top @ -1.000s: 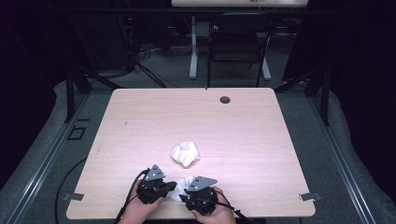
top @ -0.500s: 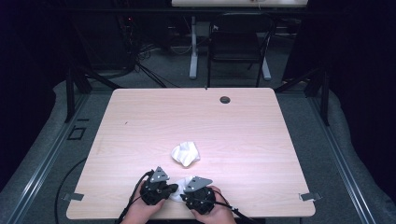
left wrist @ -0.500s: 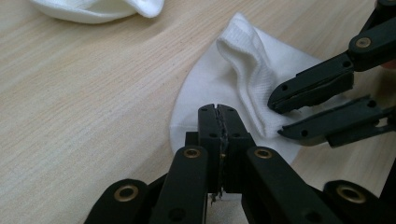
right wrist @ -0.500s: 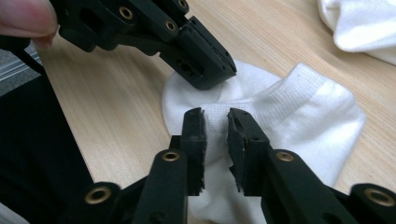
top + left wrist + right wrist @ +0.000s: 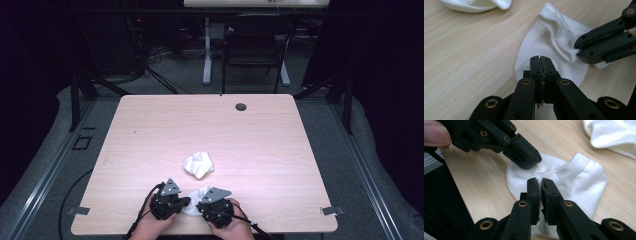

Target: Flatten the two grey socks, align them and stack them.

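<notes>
1. You are holding both grippers at the near edge of the surface (image 5: 150, 130), side by side, with a white sock (image 5: 554, 47) lying flat between them.
2. Your left gripper (image 5: 541, 60) is closing its jaws on the near rounded end of that sock; they are pressed together with cloth pinched at the tips.
3. Your right gripper (image 5: 538, 182) is doing the same on the sock's ribbed edge, jaws shut tight on a fold of fabric.
4. The sock looks light, soft and limp, so it is likely to sag and stretch between the two grips; the thicker ribbed cuff seems the firmest place to hold.
5. A second sock (image 5: 198, 164) is lying crumpled just beyond the first, toward the middle of the surface, apart from both grippers.
6. The high view is giving you the layout of both socks, while the grippers cover most of the held one; the two gripper views are showing the pinched fabric and weave up close.
</notes>
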Tool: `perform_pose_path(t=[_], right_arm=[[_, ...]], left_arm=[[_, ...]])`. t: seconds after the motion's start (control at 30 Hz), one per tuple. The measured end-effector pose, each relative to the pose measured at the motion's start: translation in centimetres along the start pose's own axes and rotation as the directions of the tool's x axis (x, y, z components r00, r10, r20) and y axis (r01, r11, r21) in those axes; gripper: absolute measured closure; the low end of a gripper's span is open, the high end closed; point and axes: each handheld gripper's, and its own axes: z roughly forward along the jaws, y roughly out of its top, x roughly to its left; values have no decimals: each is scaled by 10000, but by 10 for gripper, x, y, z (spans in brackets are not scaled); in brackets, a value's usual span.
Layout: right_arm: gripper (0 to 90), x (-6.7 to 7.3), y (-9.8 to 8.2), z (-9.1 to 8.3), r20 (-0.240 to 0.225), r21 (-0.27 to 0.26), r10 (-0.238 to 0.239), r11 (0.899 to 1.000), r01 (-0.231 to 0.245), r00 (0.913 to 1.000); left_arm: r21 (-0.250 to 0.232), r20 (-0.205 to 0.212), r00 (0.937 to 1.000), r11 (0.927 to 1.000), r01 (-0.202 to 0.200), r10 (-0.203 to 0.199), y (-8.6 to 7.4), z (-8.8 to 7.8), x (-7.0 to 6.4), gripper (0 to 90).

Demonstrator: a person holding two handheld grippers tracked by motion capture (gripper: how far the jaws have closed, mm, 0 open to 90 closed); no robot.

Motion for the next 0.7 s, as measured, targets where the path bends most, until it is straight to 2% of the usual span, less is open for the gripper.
perform_pose_path(t=[0.2, 0.4, 0.53, 0.57, 0.7], right_arm=[[858, -9, 1, -12, 143, -243, 372, 9990, -369, 9992], [860, -14, 1, -19, 271, -335, 479, 9983, -470, 9985], [862, -19, 0, -25, 345, -392, 733, 9966, -719, 9967], [864, -22, -1, -27, 389, -549, 941, 9943, -919, 9948], [866, -26, -1, -34, 483, -575, 1107, 9925, -1079, 9927]], left_arm=[[22, -7, 10000, 10000, 5, -5, 0, -1, 2, 897], [53, -17, 10000, 10000, 4, -4, 0, -1, 4, 897], [86, -69, 9999, 9999, 90, -90, 0, -3, 5, 897], [91, -94, 9999, 9999, 96, -95, -1, -3, 6, 897], [141, -183, 9998, 9998, 115, -113, -1, -5, 8, 897]])
